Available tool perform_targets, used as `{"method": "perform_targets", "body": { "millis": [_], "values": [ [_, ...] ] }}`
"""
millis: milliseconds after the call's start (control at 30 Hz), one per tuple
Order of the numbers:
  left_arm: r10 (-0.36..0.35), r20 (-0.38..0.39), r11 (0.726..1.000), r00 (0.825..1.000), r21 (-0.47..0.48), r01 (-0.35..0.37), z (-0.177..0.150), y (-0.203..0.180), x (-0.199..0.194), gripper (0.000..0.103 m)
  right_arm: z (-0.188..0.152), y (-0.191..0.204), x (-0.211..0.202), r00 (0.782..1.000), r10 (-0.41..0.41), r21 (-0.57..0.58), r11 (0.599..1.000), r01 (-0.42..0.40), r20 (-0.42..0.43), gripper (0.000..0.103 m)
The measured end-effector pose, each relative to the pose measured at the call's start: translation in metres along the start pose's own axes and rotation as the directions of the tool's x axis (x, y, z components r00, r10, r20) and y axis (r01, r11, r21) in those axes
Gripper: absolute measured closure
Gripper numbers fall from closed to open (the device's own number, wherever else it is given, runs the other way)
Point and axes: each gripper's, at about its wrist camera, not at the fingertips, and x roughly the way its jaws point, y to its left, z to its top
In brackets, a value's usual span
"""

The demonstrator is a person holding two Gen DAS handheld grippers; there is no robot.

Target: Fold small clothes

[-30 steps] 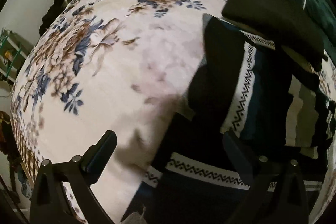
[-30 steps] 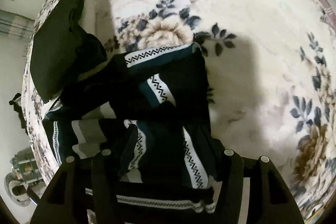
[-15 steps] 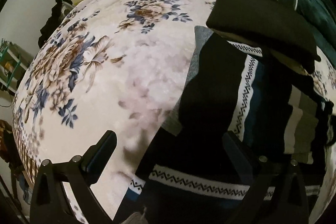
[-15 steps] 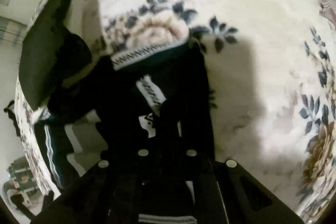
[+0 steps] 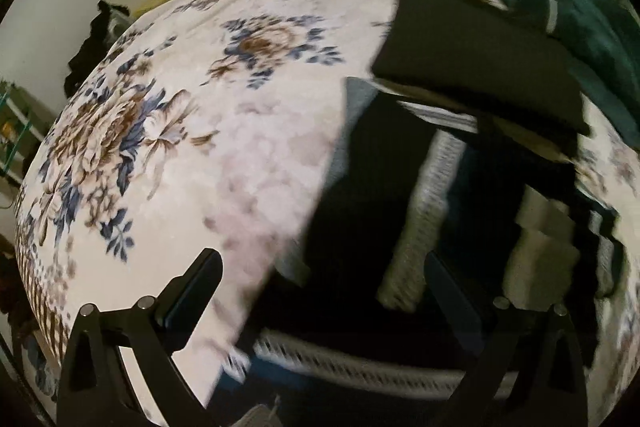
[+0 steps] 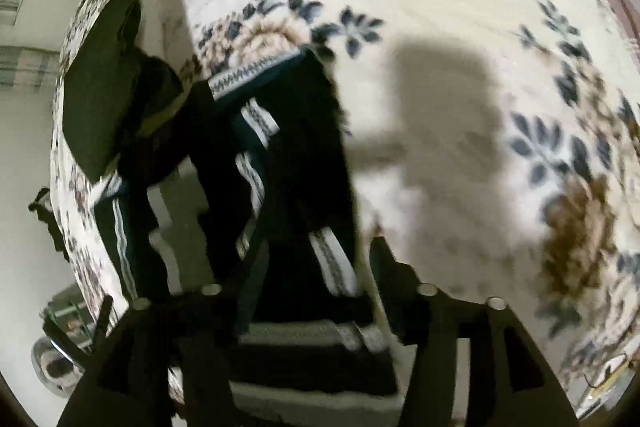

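A dark garment with white zigzag bands point(image 5: 400, 195) lies rumpled on the floral bedspread point(image 5: 208, 131); it also shows in the right wrist view point(image 6: 296, 155). My left gripper point(image 5: 324, 291) is open, its left finger over bare bedspread and its right finger over the garment. My right gripper point(image 6: 316, 267) is open low over the garment's near end, with cloth lying between its fingers. The view is blurred.
A folded black garment point(image 5: 472, 51) rests on the patterned garment's far end, also seen in the right wrist view point(image 6: 100, 79). A dark green garment point(image 5: 592, 39) lies behind it. The bedspread point(image 6: 460, 75) stretches right. Shelving point(image 5: 12, 131) stands off the bed's left edge.
My right gripper, shut on the garment half a second ago, has opened again. The left gripper has drifted slightly; the garment's edge has shifted right.
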Motion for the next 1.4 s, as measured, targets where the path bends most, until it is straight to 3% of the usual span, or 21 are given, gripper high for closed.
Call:
{"method": "perform_targets", "body": {
  "millis": [200,367,500,667,733,800,900,1100,1200,1233,1267,1300,1400],
  "values": [
    [-0.058,-0.074,0.996,0.996,0.063,0.063,-0.068,-0.051,-0.053,0.0,-0.051,-0.065,-0.027,0.995,-0.002,-0.059,0.998,-0.004,-0.102,0.047],
    [-0.034,-0.199,0.978,0.979,0.196,0.074,-0.176,-0.131,-0.09,0.0,-0.057,-0.13,-0.015,0.978,0.031,-0.095,0.994,-0.051,-0.206,0.047],
    [-0.01,-0.334,0.957,0.942,0.27,0.106,-0.275,-0.207,-0.111,0.0,-0.049,-0.174,-0.008,0.964,0.031,-0.109,0.992,-0.062,-0.263,0.047],
    [0.075,-0.408,0.924,0.91,0.37,0.09,-0.354,-0.283,-0.095,0.0,-0.023,-0.202,0.001,0.958,0.018,-0.149,0.987,-0.063,-0.286,0.047],
    [0.106,-0.398,0.926,0.911,0.373,0.055,-0.362,-0.292,-0.085,0.008,-0.004,-0.199,0.006,0.959,0.047,-0.154,0.984,-0.094,-0.281,0.047],
    [0.102,-0.394,0.94,0.913,0.34,0.042,-0.362,-0.292,-0.078,0.051,0.022,-0.187,0.011,0.959,0.096,-0.164,0.976,-0.143,-0.266,0.047],
    [0.083,-0.358,0.961,0.93,0.277,0.021,-0.351,-0.281,-0.083,0.097,0.072,-0.156,0.025,0.951,0.194,-0.163,0.958,-0.237,-0.239,0.047],
    [0.053,-0.321,0.966,0.946,0.255,0.032,-0.34,-0.268,-0.102,0.097,0.153,-0.085,0.084,0.912,0.337,-0.106,0.924,-0.369,-0.233,0.047],
    [0.057,-0.317,0.965,0.947,0.26,0.029,-0.341,-0.271,-0.107,0.097,0.169,-0.064,0.112,0.886,0.391,-0.062,0.907,-0.417,-0.248,0.048],
    [0.057,-0.317,0.965,0.947,0.259,0.029,-0.341,-0.272,-0.107,0.097,0.172,-0.059,0.115,0.879,0.412,-0.058,0.898,-0.437,-0.242,0.054],
    [0.056,-0.317,0.966,0.947,0.258,0.029,-0.34,-0.272,-0.108,0.097,0.172,-0.054,0.117,0.886,0.402,-0.074,0.901,-0.428,-0.233,0.092],
    [0.054,-0.315,0.967,0.947,0.254,0.03,-0.341,-0.272,-0.109,0.097,0.173,-0.05,0.115,0.921,0.334,-0.108,0.927,-0.36,-0.203,0.093],
    [0.049,-0.307,0.964,0.95,0.263,0.036,-0.344,-0.27,-0.113,0.097,0.173,-0.052,0.097,0.953,0.276,-0.136,0.947,-0.292,-0.127,0.096]
  ]
}}
